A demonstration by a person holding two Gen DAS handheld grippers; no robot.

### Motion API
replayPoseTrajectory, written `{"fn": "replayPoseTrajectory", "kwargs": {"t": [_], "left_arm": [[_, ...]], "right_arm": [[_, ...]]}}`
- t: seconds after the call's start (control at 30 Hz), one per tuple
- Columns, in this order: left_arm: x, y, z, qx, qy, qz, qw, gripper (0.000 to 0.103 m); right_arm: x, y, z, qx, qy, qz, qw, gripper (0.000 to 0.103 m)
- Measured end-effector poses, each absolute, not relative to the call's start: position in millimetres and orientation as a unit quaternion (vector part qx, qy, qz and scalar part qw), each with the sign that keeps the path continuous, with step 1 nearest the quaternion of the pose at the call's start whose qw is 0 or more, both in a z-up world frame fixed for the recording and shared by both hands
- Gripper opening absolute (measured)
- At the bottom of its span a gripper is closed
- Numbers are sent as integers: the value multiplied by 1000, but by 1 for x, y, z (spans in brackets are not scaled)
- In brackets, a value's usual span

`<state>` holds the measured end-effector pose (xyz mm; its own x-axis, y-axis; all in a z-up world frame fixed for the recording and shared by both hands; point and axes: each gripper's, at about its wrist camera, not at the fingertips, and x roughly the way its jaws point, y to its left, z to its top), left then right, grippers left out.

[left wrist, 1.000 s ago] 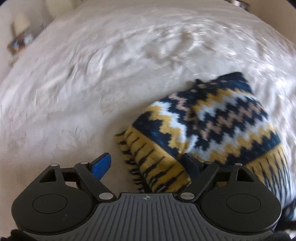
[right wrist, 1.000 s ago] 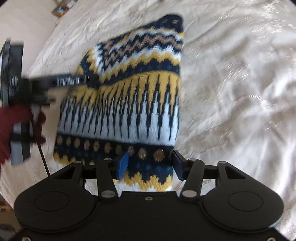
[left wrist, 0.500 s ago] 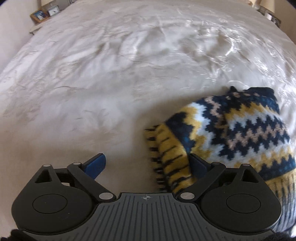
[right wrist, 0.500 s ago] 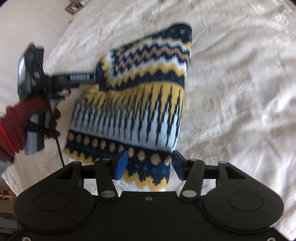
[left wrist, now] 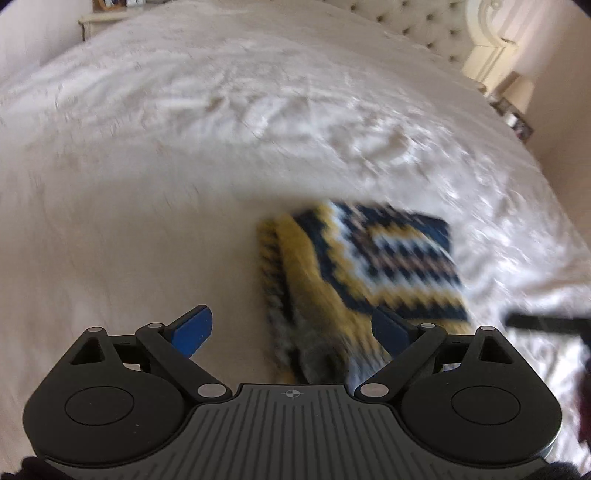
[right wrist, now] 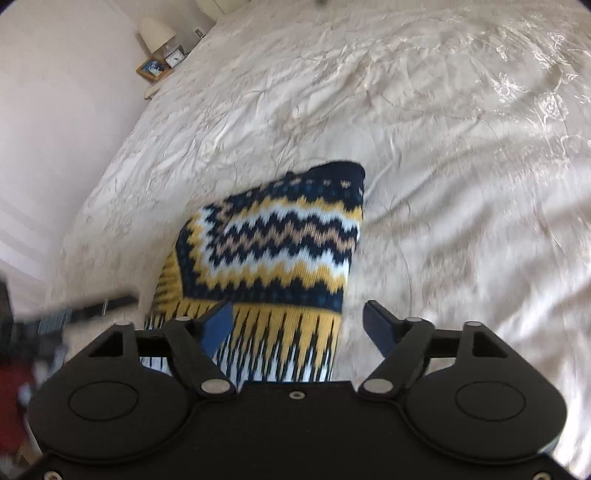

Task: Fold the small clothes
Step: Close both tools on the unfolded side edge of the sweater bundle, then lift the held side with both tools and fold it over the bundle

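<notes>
Spreading apart, the jaws of the right hand-held gripper (right wrist: 301,326) are opening at this moment; the folded knit sweater (right wrist: 280,251) is lying below and between the blue pads, and neither pad is pressing on it, the right one standing over bare bedspread. The left hand-held gripper (left wrist: 293,332) is standing wide open too, its left pad over bare cover and its right pad in front of the sweater's near part; blur is making it unclear whether that pad is touching the knit, but nothing is clamped.

From the right wrist view the sweater is showing as a folded bundle patterned in navy, mustard yellow, white and tan zigzags, with a band of yellow and navy spikes nearest the camera and a dark navy edge farthest from it. It is resting on the cream, shiny, wrinkled bedspread (right wrist: 461,166), nearer the bed's left edge than its middle. In the left wrist view the same bundle (left wrist: 369,266) is appearing blurred, with a doubled fold running along its left side.

At the left border of the right wrist view the other gripper's dark fingers are reaching toward the sweater's left side, blurred, with a red sleeve (right wrist: 14,402) behind them. Farther out, a bedside table by the bed's far left corner is carrying a lamp (right wrist: 157,33), a small clock and a framed picture (right wrist: 152,68). The left wrist view is showing a tufted headboard (left wrist: 417,26) along the bed's far edge.
</notes>
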<state>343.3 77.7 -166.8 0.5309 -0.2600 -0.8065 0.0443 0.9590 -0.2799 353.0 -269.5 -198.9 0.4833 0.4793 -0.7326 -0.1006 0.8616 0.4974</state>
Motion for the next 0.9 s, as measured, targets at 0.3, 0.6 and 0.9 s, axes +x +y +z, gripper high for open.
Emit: {"fn": "replayPoseTrajectory", "kwargs": {"t": [0.3,0.6,0.9], "left_arm": [[309,50,-201,-100,504,-108,851,94],[347,50,-234,-130,518,-131,835,95],[355,48,-251,-168,526,-155,819,94]], "right_arm": [[395,-262,-217,199,480,185,834,95],[429,-256,-255,227,500,205,810,96],[451,-244,-280,260,514,231,784,96]]}}
